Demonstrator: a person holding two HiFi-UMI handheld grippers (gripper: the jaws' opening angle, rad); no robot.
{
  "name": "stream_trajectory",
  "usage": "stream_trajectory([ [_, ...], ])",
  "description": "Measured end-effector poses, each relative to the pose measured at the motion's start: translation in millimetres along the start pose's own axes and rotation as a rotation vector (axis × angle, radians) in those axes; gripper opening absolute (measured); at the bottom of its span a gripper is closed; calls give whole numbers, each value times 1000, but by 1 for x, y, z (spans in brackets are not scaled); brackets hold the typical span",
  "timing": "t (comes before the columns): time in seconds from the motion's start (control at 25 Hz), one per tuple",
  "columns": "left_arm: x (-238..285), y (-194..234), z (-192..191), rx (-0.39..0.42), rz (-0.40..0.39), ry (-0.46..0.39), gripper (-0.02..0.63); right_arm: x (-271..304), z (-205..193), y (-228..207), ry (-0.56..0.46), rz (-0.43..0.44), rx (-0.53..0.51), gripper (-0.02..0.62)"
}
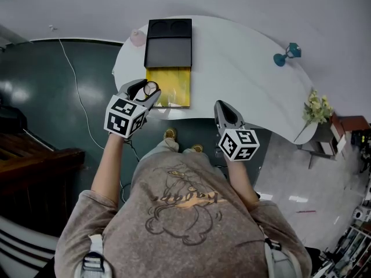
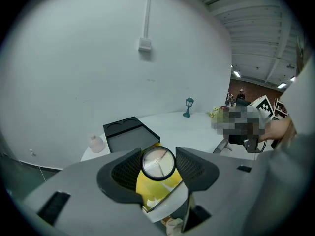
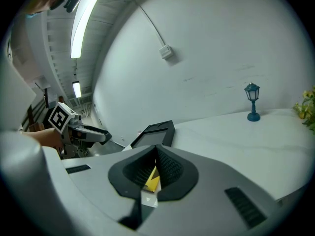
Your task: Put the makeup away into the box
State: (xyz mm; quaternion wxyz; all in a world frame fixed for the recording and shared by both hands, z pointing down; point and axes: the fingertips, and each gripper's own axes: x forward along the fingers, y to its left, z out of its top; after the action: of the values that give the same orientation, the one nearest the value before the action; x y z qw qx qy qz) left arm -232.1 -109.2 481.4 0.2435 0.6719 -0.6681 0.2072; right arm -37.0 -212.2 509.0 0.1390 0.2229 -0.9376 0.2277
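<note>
The makeup box lies on the white table (image 1: 243, 68): a black tray part (image 1: 168, 42) at the far end and a yellow part (image 1: 168, 87) at the near end. My left gripper (image 1: 149, 90) is over the table's near edge, just left of the yellow part, shut on a small round compact (image 2: 158, 163) with a pale face. The black tray (image 2: 129, 134) and the yellow part (image 2: 153, 187) show beyond its jaws. My right gripper (image 1: 223, 107) hovers at the near table edge, to the right of the box. Its jaws (image 3: 156, 156) are shut with nothing held.
A small pink bottle (image 1: 137, 37) stands left of the black tray. A teal toy lamp (image 1: 287, 54) stands at the table's far right, and a bunch of flowers (image 1: 316, 106) sits by the right edge. A cable (image 1: 75, 80) runs over the dark floor on the left.
</note>
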Motion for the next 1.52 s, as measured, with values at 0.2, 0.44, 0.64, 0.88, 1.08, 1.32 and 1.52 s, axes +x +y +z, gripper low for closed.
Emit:
stream_trajectory([
  [0.2,6,1,-2,3,-22,5,238,3,4,4,-5,-1,-9,3],
  [0.44,27,-8,1,16,-75,18,238,-8,12,-8,-36,-44,1,3],
  [0.64,47,-14,5,35,-106,36,238,-16,15,-25,-49,-85,17,2],
  [0.88,75,-19,0,52,-134,82,238,-19,17,-37,-58,-107,33,3],
  [1.08,103,-28,-7,90,-152,122,238,-26,21,-50,-70,-133,42,3],
  [1.32,137,-31,-15,115,-168,147,238,-37,23,-69,-85,-181,65,3],
  [1.52,158,-34,-28,140,-178,191,238,-49,24,-82,-101,-223,79,3],
])
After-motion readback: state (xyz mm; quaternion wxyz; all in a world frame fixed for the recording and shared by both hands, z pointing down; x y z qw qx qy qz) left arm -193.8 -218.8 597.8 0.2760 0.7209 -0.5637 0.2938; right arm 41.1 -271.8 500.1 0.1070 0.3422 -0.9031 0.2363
